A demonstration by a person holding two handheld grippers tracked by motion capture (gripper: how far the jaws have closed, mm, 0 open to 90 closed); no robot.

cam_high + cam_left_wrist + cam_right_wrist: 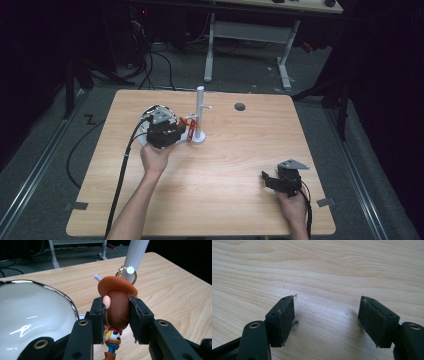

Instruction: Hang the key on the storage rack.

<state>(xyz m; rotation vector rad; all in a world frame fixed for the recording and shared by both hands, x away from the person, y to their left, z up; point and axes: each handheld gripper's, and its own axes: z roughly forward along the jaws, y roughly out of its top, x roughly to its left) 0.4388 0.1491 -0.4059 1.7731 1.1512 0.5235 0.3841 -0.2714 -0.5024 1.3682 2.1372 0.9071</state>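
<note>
A small cowboy figure keychain [117,307] with an orange-brown hat, brown head, yellow shirt and blue trousers is clamped by its head between the pads of my left gripper [117,315]. Its gold key ring [125,273] hangs around a peg of the white stand [135,255]. From above, my left gripper [167,129] sits just left of the white stand [200,115], with the figure [187,124] between them. My right gripper [327,317] hovers open over bare wood; in the high view my right gripper [270,179] rests near the table's front right.
A white bowl with a shiny metal rim [65,297] lies right beside my left gripper, partly under it [150,111]. A round grey cable hole [240,106] marks the table's far side. A white-legged desk [245,35] stands beyond the table.
</note>
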